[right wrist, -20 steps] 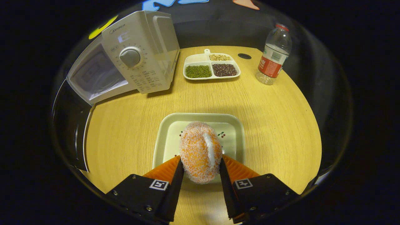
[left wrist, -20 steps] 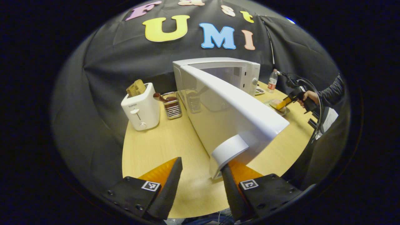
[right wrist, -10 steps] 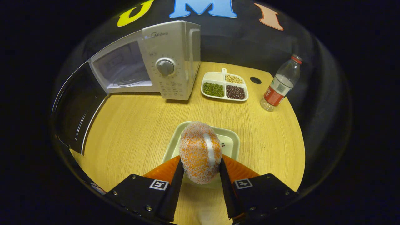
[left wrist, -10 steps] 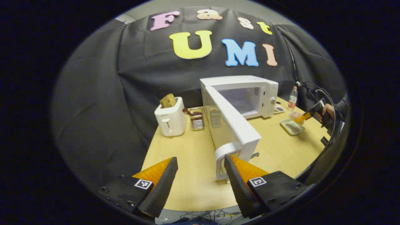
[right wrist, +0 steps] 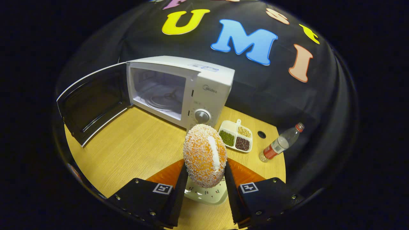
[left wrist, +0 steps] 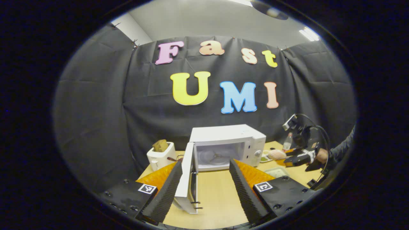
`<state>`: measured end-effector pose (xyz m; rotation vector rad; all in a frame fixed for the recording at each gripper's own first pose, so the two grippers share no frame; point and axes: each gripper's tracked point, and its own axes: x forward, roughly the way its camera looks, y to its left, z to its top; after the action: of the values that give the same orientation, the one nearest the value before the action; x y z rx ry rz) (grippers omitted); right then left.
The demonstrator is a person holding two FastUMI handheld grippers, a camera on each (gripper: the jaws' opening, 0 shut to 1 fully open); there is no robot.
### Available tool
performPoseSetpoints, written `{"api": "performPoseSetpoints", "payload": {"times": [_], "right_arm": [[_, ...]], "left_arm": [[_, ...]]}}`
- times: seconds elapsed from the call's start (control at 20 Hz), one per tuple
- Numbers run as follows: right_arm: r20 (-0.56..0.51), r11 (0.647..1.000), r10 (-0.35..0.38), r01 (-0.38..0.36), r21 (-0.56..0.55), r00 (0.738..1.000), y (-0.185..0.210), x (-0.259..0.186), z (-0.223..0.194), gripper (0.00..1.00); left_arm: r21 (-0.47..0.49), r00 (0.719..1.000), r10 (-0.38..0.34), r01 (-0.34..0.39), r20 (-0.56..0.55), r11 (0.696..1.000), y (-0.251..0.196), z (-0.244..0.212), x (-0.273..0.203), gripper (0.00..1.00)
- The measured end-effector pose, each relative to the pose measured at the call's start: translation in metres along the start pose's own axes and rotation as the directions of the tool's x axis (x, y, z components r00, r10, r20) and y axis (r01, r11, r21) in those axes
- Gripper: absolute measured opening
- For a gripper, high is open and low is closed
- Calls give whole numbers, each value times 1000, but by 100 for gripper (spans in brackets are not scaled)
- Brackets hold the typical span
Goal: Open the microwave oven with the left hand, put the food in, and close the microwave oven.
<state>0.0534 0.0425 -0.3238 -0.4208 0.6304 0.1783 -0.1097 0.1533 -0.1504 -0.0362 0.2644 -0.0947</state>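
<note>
The white microwave point(right wrist: 204, 92) stands on the wooden table with its door point(right wrist: 92, 102) swung wide to the left and the cavity bare. My right gripper point(right wrist: 204, 174) is shut on the sugar-coated orange bun point(right wrist: 204, 155), lifted above its pale square plate point(right wrist: 206, 193). In the left gripper view the microwave point(left wrist: 228, 145) sits far ahead, its door point(left wrist: 185, 179) edge-on between my fingers. My left gripper point(left wrist: 203, 175) is open and holds nothing. The right gripper point(left wrist: 292, 158) with the bun point(left wrist: 276, 154) shows at the right, held by a hand.
A white toaster point(left wrist: 158, 155) stands left of the microwave. A divided dish of beans point(right wrist: 236, 135) and a water bottle point(right wrist: 279, 143) sit right of the oven. A dark hole point(right wrist: 261, 134) marks the table behind the dish.
My left gripper let go of the door handle and drew back and up from the microwave. My right gripper lifted the bun well above the plate and turned toward the open cavity.
</note>
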Motion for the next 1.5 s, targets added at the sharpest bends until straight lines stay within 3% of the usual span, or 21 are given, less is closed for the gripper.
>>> {"api": "performPoseSetpoints", "payload": {"times": [0.25, 0.55, 0.95, 1.3, 1.5], "right_arm": [[134, 978, -6, 33, -204, 991, 25, -1, 46, 62], [233, 937, 29, 55, -345, 972, 58, 28, 97, 61], [229, 828, 61, 79, -555, 971, 106, 106, 123, 62], [221, 746, -20, 161, -646, 975, 110, 177, 130, 62], [260, 661, -58, 232, -713, 964, 108, 214, 147, 61]], "left_arm": [[-16, 1000, 16, -16, -1, 1000, -4, 4, -19, 96], [-5, 997, 80, -79, 25, 997, 6, 22, -47, 95], [-21, 989, 128, -127, 78, 992, 19, 69, -64, 96], [13, 980, 192, -193, 51, 981, 47, 77, -67, 96], [26, 979, 204, -204, 2, 979, 52, 68, -63, 96]]}}
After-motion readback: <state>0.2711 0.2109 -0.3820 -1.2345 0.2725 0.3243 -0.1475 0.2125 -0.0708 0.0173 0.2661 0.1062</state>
